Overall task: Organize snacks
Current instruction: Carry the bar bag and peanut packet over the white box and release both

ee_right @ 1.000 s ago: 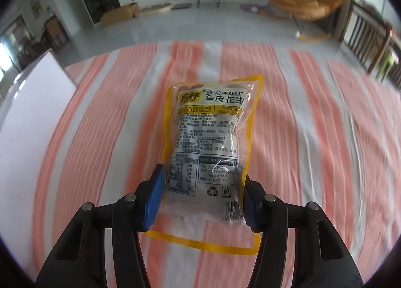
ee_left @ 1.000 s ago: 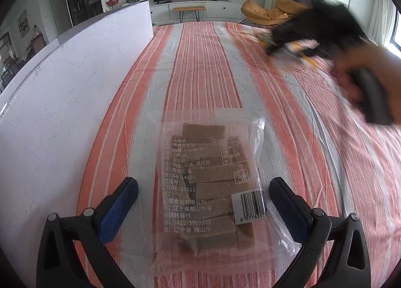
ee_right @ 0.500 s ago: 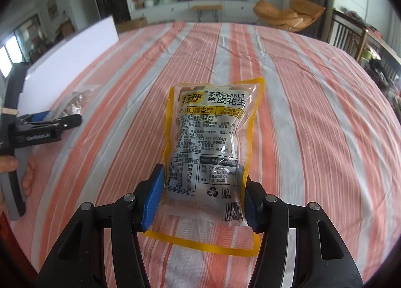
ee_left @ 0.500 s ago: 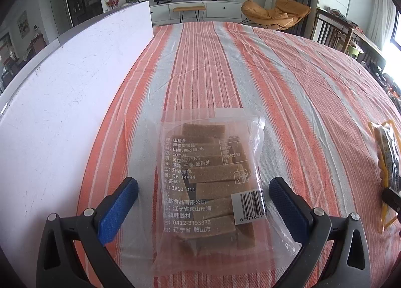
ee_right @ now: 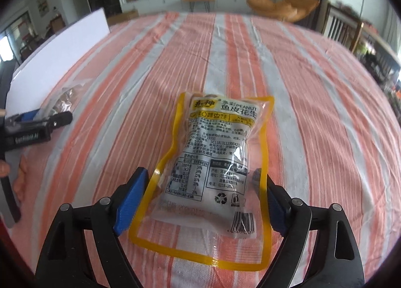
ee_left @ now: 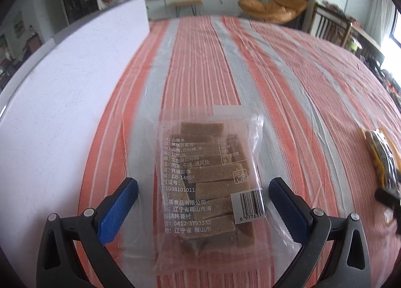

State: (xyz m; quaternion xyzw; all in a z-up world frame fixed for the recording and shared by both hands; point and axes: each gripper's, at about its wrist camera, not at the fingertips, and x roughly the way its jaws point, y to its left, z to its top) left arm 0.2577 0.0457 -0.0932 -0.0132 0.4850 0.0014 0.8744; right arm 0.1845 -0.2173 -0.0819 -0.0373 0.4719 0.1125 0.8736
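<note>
As the right gripper (ee_right: 200, 202) opens, releasing the peanut bag (ee_right: 215, 162) between its jaws, the slick, soft pouch looks best pinched mid-body.

A: In your left wrist view the peanut bag (ee_left: 383, 155) is cut off at the right edge, and only a dark blurred tip of your right gripper (ee_left: 387, 196) shows.

B: And your right pad hides behind that bag's yellow border.
</note>
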